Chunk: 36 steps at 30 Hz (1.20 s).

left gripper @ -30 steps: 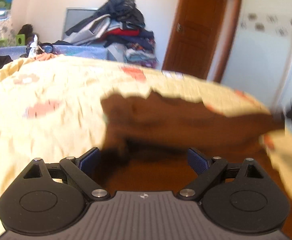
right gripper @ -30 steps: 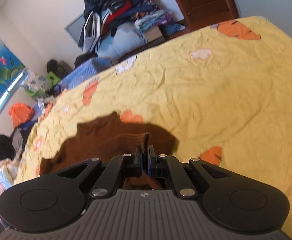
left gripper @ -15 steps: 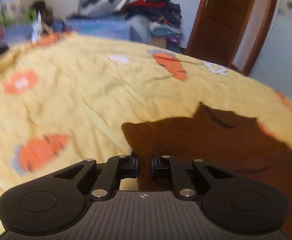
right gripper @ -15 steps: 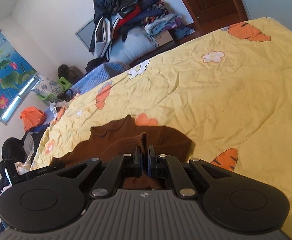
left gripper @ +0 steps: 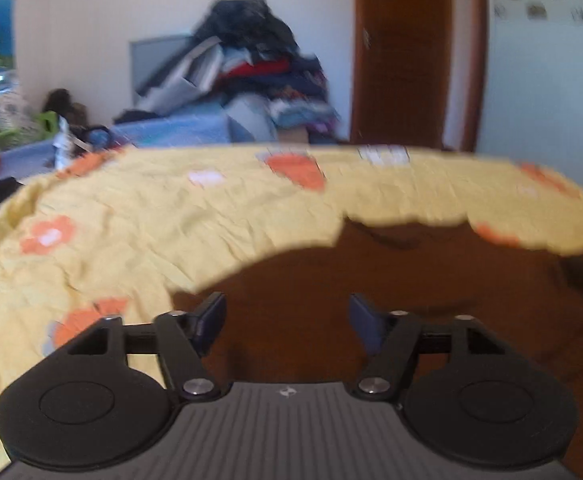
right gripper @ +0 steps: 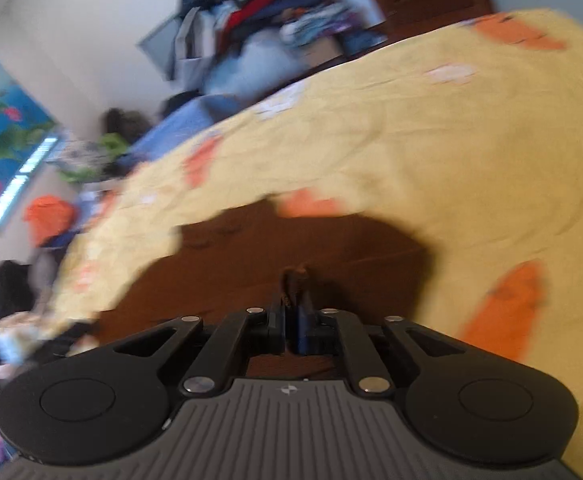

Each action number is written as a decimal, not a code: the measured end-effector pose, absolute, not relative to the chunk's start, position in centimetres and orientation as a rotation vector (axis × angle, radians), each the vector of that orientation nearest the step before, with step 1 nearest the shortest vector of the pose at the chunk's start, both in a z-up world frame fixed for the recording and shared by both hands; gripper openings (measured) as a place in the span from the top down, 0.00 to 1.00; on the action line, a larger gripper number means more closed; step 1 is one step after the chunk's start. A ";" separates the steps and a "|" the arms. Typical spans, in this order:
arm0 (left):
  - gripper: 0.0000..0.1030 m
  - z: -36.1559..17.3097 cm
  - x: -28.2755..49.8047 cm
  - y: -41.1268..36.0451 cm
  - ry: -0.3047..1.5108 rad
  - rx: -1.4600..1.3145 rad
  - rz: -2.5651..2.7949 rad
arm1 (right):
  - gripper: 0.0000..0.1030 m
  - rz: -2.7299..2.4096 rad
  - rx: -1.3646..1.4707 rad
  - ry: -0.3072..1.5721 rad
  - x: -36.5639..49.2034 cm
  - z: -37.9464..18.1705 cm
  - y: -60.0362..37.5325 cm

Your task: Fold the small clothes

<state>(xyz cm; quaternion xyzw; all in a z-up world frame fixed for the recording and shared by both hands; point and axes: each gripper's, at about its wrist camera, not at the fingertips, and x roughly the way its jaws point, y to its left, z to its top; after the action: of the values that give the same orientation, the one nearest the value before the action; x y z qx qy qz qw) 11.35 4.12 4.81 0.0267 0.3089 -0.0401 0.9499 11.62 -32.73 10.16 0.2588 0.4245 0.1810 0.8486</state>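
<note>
Opening, my left claw [left gripper: 287, 320] hovers with nothing pinched over the brown knitted garment [left gripper: 371, 280] on the yellow flowered bedsheet [left gripper: 171, 220]; my right claw [right gripper: 290, 324] is parting, a fold still between its pads.

Both wrist views low and close over the brown garment [left gripper: 371, 280] on the yellow bedspread [right gripper: 451, 140], facing the clothes pile [left gripper: 251, 68] beyond, right view tilted.

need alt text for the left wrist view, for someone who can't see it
The left gripper hangs over a brown garment spread on a yellow bedspread with orange flowers, its jaws opening with nothing pinched between them. Beyond the bed, blurred, a pile of clothes rests against a white wall beside a brown door.
</note>
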 end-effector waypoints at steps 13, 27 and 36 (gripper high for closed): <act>0.18 1.1 10.6 6.6 0.686 0.011 -0.005 | 0.54 0.321 0.504 0.884 12.2 9.2 -33.6; 0.09 3.6 10.5 8.1 0.722 -0.078 -0.081 | 0.39 0.290 0.184 0.818 10.2 8.2 -29.2; 0.06 0.9 12.3 8.8 0.772 -0.050 0.048 | 0.48 0.077 0.289 0.834 12.1 5.2 -33.8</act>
<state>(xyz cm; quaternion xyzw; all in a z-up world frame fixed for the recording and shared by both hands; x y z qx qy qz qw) 12.30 8.79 0.85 -0.0245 0.3765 0.0236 0.9258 12.14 -33.80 5.18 0.1401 0.4036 0.0371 0.9034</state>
